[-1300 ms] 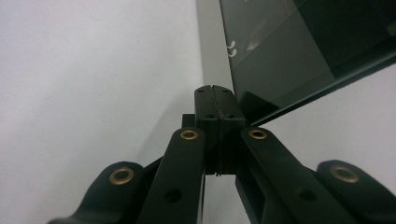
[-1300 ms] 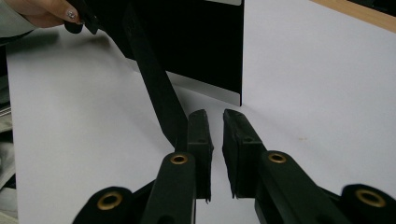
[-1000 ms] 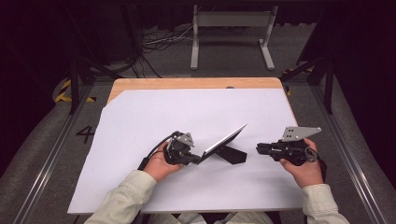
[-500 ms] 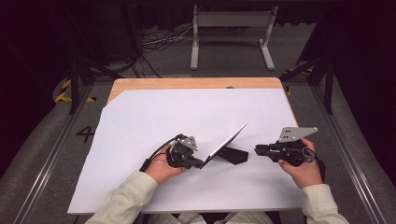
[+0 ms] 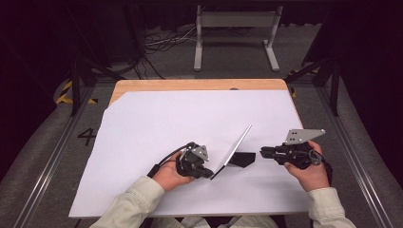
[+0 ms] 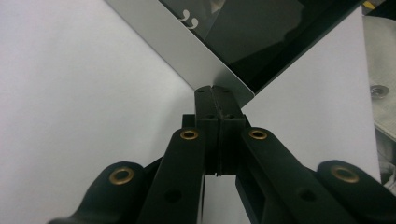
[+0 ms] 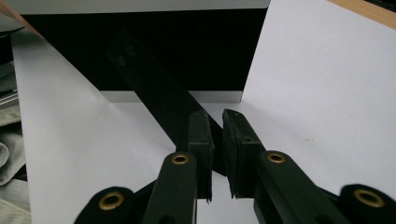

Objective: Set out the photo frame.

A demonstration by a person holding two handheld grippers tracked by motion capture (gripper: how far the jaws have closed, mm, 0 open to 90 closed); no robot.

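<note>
Frame (image 5: 234, 149) corner pinched in left tool (image 5: 209, 175).

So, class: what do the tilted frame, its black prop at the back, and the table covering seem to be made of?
Frame: silvery border, probably brushed metal or metallic plastic; dark glossy front, likely glass, since it mirrors. Black prop: matte, flat, with two round marks; plastic or board. Covering: matte white sheet, probably paper.
</note>
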